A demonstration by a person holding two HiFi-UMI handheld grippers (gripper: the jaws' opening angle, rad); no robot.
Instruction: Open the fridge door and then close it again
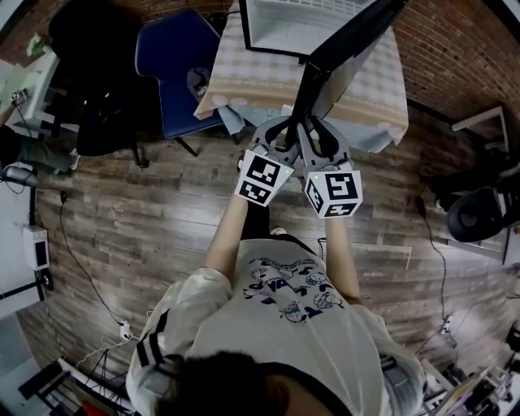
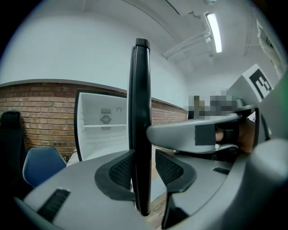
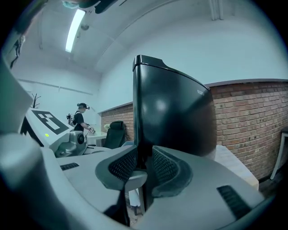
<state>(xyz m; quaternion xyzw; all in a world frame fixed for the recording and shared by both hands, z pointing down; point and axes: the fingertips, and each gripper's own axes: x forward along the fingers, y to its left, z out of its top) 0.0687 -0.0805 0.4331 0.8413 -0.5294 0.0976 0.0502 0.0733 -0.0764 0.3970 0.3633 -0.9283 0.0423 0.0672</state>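
Note:
The small fridge [image 1: 305,24] stands open on a cloth-covered table, its white inside [image 2: 101,130] showing. Its black door [image 1: 349,45] swings out towards me. In the head view my left gripper [image 1: 286,134] and right gripper [image 1: 318,136] sit side by side at the door's free edge. The left gripper view shows the door edge [image 2: 140,112] standing upright between the jaws of the left gripper [image 2: 145,168]. From the other side, the right gripper [image 3: 145,166] clamps the same door [image 3: 173,112], outer face to the right.
A blue chair [image 1: 175,73] and a black chair [image 1: 97,73] stand left of the table [image 1: 244,81]. Another black office chair [image 1: 479,211] is at the right. Cables lie on the wooden floor [image 1: 122,227]. A person [image 3: 80,117] stands far off.

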